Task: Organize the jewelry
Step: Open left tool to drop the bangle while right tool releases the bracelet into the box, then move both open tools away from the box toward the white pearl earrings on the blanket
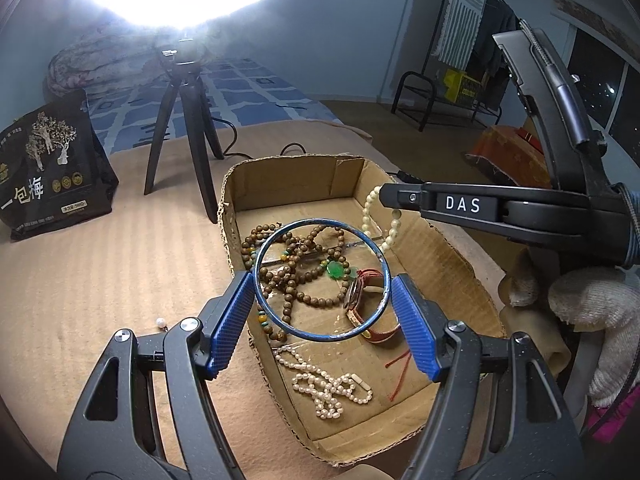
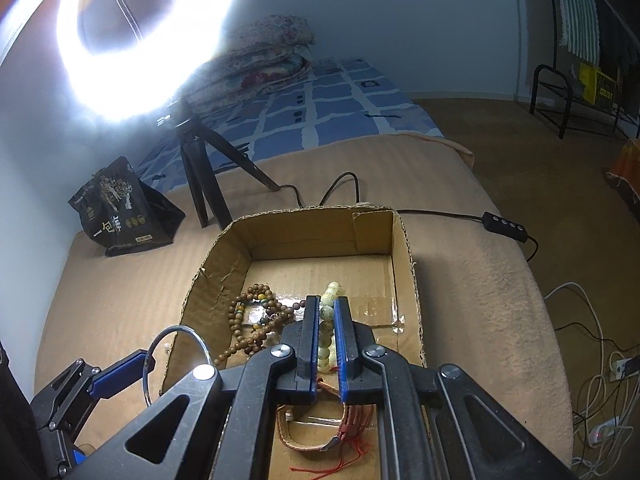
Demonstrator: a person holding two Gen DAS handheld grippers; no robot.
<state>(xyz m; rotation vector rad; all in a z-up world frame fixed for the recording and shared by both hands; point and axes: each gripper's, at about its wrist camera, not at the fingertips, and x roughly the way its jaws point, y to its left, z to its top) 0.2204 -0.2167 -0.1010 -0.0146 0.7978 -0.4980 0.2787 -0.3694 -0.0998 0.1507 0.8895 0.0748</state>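
Observation:
A shallow cardboard box (image 1: 452, 252) lies on the tan blanket and holds jewelry. My left gripper (image 1: 322, 308) is shut on a blue bangle (image 1: 280, 322) and holds it flat above the box. My right gripper (image 2: 325, 344) is shut on a cream bead bracelet (image 2: 327, 314); it hangs over the far right of the box in the left wrist view (image 1: 370, 216). In the box lie brown wooden beads (image 1: 308, 276), a green pendant (image 1: 335, 269), a red-strap watch (image 1: 380, 330), a pearl strand (image 1: 328, 388) and a red cord (image 1: 402, 368).
A ring light on a black tripod (image 1: 192, 128) stands behind the box with its cable (image 2: 504, 224) trailing right. A black snack bag (image 1: 52, 168) stands at the left. A loose pearl (image 1: 161, 322) lies on the blanket left of the box.

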